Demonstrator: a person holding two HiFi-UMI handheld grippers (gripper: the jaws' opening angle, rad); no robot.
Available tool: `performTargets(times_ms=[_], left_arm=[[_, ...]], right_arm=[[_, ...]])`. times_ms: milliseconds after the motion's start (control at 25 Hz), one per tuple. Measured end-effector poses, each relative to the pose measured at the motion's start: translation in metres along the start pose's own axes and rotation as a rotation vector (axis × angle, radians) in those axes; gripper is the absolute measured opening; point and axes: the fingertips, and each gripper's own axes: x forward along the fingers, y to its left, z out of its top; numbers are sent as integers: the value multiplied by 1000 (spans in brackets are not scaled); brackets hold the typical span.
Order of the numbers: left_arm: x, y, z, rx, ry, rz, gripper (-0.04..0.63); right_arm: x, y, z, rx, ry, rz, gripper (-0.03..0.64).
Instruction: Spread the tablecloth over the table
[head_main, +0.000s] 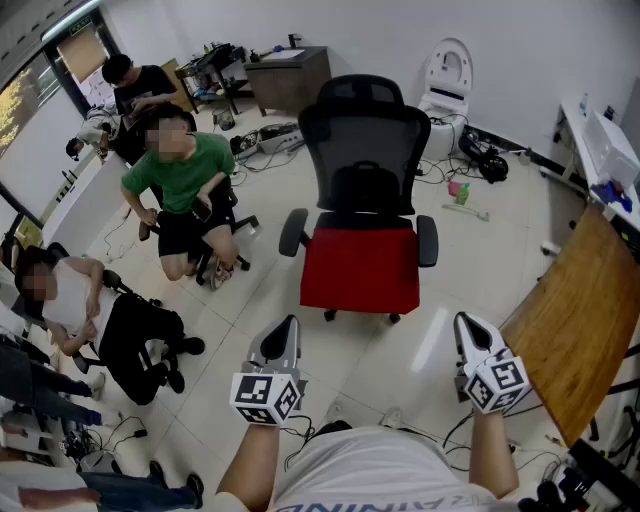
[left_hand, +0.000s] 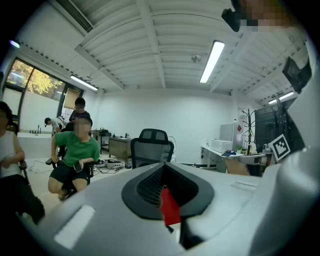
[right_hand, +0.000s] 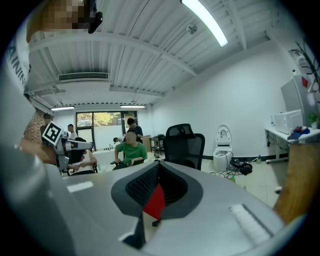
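A red cloth (head_main: 360, 268) lies draped over the seat of a black mesh office chair (head_main: 365, 150) in the middle of the floor. The wooden table (head_main: 580, 320) stands at the right. My left gripper (head_main: 285, 322) and right gripper (head_main: 468, 322) are held side by side, just short of the chair and apart from it. Both are shut with nothing in them. In the left gripper view the closed jaws (left_hand: 165, 185) point at the chair (left_hand: 150, 145), with a sliver of red (left_hand: 170, 207) showing past them. The right gripper view shows its jaws (right_hand: 157, 182) likewise closed.
A person in a green shirt (head_main: 185, 170) sits left of the chair, with another seated person (head_main: 70, 300) further left. Cables (head_main: 470, 150) trail over the tiled floor behind the chair. A brown desk (head_main: 290, 75) and a white unit (head_main: 450, 70) stand at the back wall.
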Motion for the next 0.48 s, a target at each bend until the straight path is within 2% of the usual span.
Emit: performTargets(times_ms=[200,480], left_arm=[[5,-25,-14,5,16,19,6],[25,-14,-30,-30,39,44,6]], right_arm=[[-4,-21,-32,28,59,26,8],[14,-25,-64,48,125,53,8]])
